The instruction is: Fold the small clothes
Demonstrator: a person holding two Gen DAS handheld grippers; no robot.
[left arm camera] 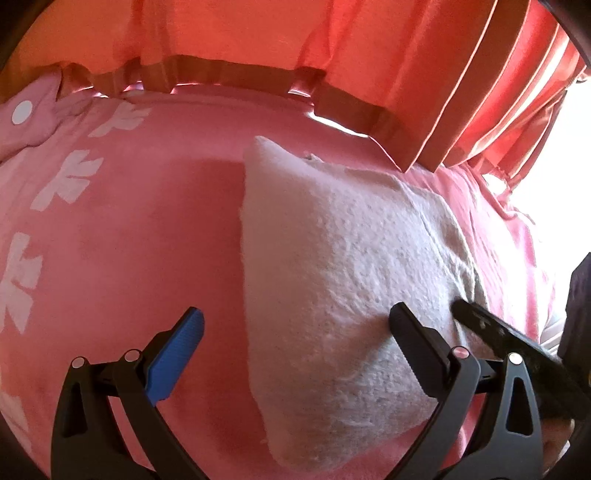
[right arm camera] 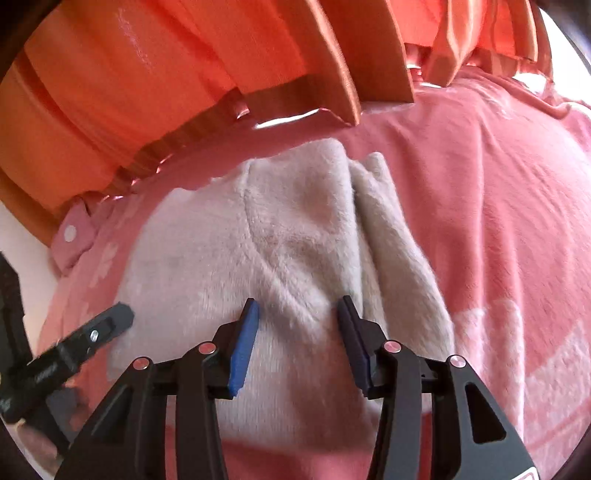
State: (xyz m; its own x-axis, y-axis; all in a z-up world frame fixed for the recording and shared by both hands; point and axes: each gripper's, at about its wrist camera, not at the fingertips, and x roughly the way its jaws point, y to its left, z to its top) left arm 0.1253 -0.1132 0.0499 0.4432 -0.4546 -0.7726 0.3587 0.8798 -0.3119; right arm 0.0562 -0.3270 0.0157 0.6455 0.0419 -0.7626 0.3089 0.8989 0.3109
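Far left in the left wrist view: pink blanket with white prints, spread flat beneath an orange curtain. On top of it, right of centre, the white fleece garment, lying as a rough triangle with its straight left edge running top to bottom.

Low over that edge, the left gripper, spread wide and gripping nothing. Blue-padded finger above bare blanket, black finger above the fleece. Cannot tell whether either tip touches the fabric. Just right of the black finger, the dark tip of the right gripper, down on the garment's right side.

In the right wrist view, from the left: one finger of the left gripper at the garment's left border. Centre: the right gripper, drawn in narrow, pinching a raised ridge of fleece between its pads, creases fanning away from the grip. Further right, only bare blanket.
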